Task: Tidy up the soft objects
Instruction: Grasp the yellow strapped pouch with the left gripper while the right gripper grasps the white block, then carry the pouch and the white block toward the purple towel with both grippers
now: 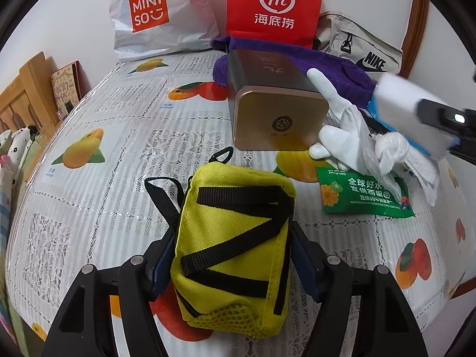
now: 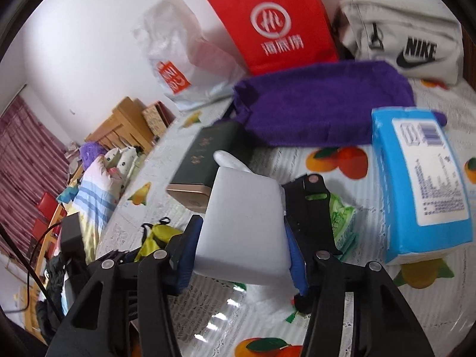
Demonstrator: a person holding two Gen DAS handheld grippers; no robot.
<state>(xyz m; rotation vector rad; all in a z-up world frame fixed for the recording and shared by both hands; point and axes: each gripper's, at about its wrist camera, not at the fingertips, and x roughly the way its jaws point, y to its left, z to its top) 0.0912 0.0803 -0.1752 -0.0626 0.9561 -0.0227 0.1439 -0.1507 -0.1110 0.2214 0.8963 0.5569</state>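
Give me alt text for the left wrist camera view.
The left gripper clamps a yellow pouch with black straps above a fruit-print tablecloth. Behind lie a gold-ended tin, white gloves and a green packet.

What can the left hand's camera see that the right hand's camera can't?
Only the left wrist view shows the whole yellow pouch squeezed in the left gripper, and the white gloves. Only the right wrist view shows the white sponge clamped in the right gripper, and the whole blue tissue pack. Both show the red bag, purple towel and Nike bag.
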